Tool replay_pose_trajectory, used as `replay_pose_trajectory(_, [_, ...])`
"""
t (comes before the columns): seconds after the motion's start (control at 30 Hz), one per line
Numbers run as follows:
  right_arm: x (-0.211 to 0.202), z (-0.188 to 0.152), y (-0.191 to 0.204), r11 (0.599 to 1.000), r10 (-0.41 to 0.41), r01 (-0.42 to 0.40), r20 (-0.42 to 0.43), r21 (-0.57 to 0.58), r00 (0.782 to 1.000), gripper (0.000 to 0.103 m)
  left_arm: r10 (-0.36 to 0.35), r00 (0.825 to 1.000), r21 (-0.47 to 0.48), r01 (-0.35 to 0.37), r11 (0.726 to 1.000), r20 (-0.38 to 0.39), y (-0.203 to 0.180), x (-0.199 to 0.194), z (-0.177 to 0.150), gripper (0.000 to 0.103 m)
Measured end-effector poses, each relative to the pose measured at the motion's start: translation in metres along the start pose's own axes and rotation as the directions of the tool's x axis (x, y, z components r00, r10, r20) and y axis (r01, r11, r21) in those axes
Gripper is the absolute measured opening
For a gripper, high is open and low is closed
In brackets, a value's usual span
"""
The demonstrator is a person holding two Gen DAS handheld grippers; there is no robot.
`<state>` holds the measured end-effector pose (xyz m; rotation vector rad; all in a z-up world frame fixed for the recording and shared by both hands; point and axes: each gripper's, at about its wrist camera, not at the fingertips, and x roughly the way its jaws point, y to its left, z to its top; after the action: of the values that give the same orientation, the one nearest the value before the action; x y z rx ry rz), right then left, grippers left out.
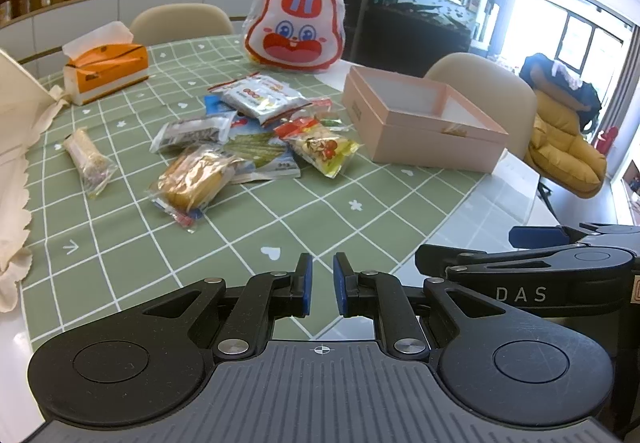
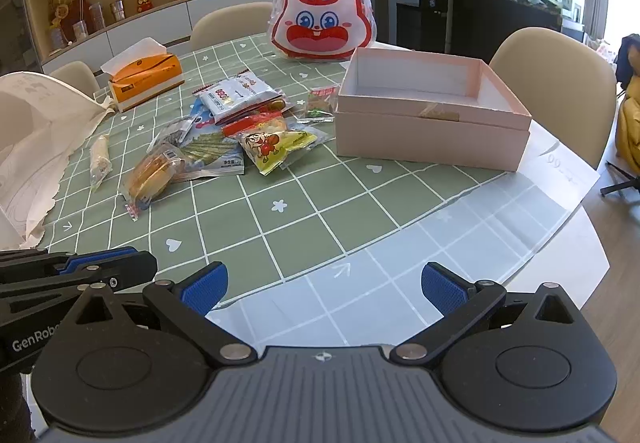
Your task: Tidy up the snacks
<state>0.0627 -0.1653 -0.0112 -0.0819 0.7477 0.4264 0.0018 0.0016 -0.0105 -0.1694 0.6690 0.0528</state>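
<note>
Several wrapped snacks lie in a pile (image 1: 248,135) (image 2: 236,131) on the green checked tablecloth. Among them are a yellow cake packet (image 1: 192,181) (image 2: 150,173), a yellow cartoon packet (image 1: 324,147) (image 2: 276,149) and a lone roll (image 1: 88,161) (image 2: 99,159) to the left. An open, empty pink box (image 1: 424,123) (image 2: 432,115) stands to the right of the pile. My left gripper (image 1: 323,283) is nearly shut and empty, near the table's front edge. My right gripper (image 2: 324,289) is wide open and empty, also at the front edge, well short of the snacks.
An orange tissue box (image 1: 108,71) (image 2: 146,79) and a rabbit-face bag (image 1: 296,31) (image 2: 324,19) stand at the back. A cream cloth bag (image 1: 16,163) (image 2: 28,147) lies at the left. Beige chairs (image 2: 556,83) ring the table. The tablecloth (image 2: 280,219) ends near the front right.
</note>
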Motion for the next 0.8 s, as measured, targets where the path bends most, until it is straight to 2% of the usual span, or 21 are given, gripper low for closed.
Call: replay_pose_trajectory(0.8, [-0.0036, -0.0014, -0.0018, 1.000, -0.005, 0.005, 0.003, 0.004, 1.000, 0.103, -0.009, 1.000, 0.001, 0.009, 1.000, 0.004, -0.0038, -0.0044, 0.0014, 0.015])
